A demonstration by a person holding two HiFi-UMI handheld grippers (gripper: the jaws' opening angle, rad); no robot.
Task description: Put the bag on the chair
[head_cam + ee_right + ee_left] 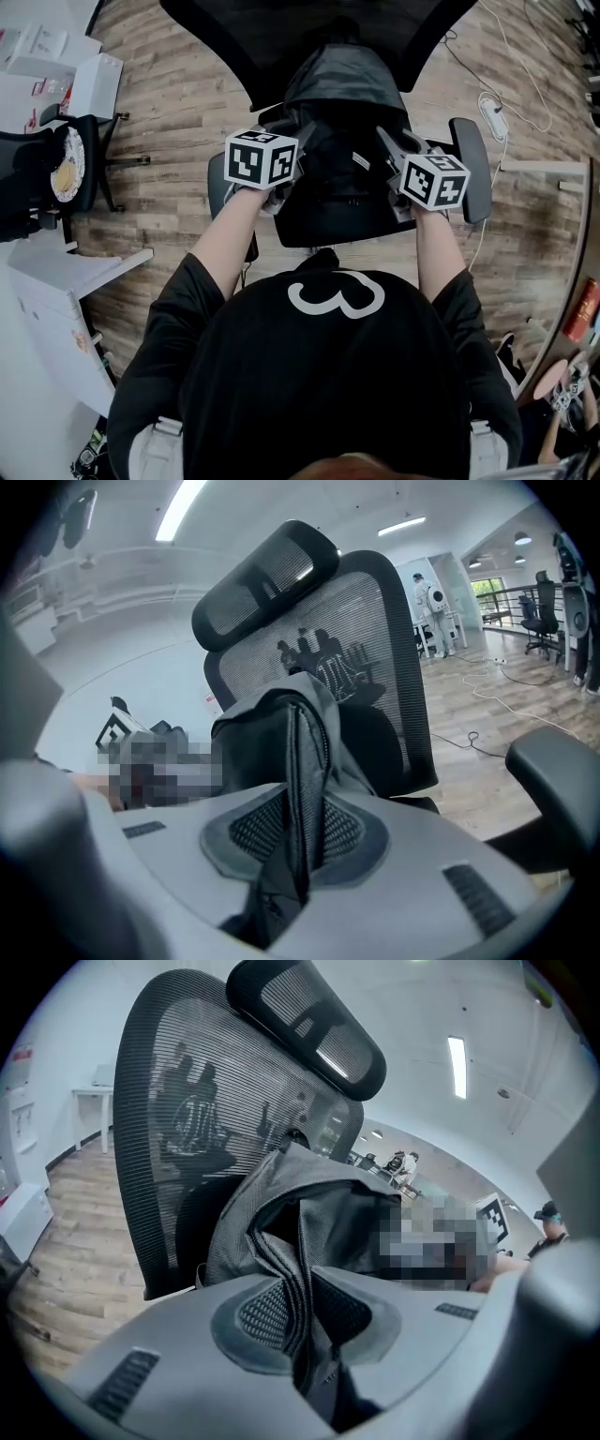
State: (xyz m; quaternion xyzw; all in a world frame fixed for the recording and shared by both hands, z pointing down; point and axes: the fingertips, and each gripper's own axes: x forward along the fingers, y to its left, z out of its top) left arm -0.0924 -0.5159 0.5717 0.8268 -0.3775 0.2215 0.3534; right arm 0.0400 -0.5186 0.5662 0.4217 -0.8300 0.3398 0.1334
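Observation:
A dark grey bag (337, 112) stands upright on the seat (319, 225) of a black mesh office chair, leaning toward its backrest (319, 28). My left gripper (284, 120) pinches a fold of fabric on the bag's left side, and my right gripper (389, 141) pinches its right side. In the left gripper view the bag (319, 1213) rises in front of the mesh backrest (187, 1119), with a fold squeezed between the gripper's (302, 1326) pads. The right gripper view shows the bag (281, 733) and a strap-like fold clamped in the gripper (298, 846).
The chair's right armrest (472, 169) sticks out beside my right gripper. A second black chair (56, 173) and white furniture (56, 300) stand at the left. A cable and power strip (494, 117) lie on the wood floor to the right. A person (433, 602) stands far off.

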